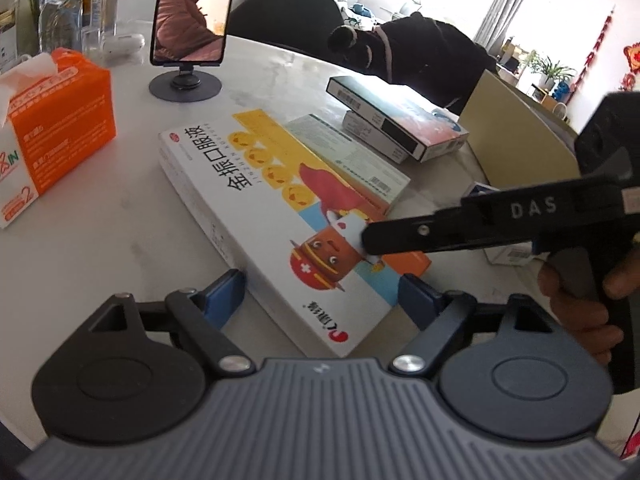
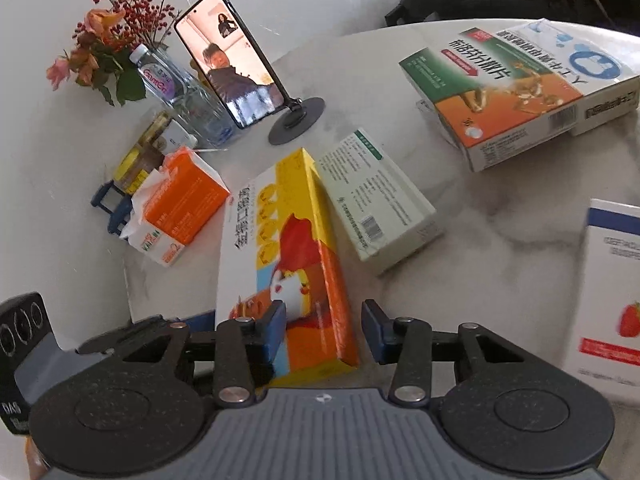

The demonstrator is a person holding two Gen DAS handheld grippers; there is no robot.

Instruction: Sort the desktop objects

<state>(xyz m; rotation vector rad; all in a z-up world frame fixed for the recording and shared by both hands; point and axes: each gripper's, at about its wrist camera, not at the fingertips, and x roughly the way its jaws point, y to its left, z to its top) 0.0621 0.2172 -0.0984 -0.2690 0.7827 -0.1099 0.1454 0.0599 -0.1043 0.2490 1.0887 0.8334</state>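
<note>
Left gripper: jaws spread wide, blue pads either side of the near end of the long cartoon box, pads close to its edges but contact not clear; nothing clamped. Right gripper: also wide open, straddling the orange long side of the same box; its left pad sits over the printed top face, its right pad stands clear of the box over bare table. In the left view one right finger lies across the box's top near the cartoon figure, apparently touching it, with a hand on the pistol grip behind. The box lies flat on the white marbled table, long axis running away from both cameras. Just beside its far right edge, touching or slightly tucked under it, lies a pale green-white box, flat. To the left, apart from it, an orange tissue pack with a tissue pulled up. At the right edge, a white box with a strawberry print. Further back: a phone on a round stand, screen lit, and a stack of medicine boxes, the orange-green one on top. Farthest left: a water bottle, a jar and a bunch of red-orange flowers.
</note>
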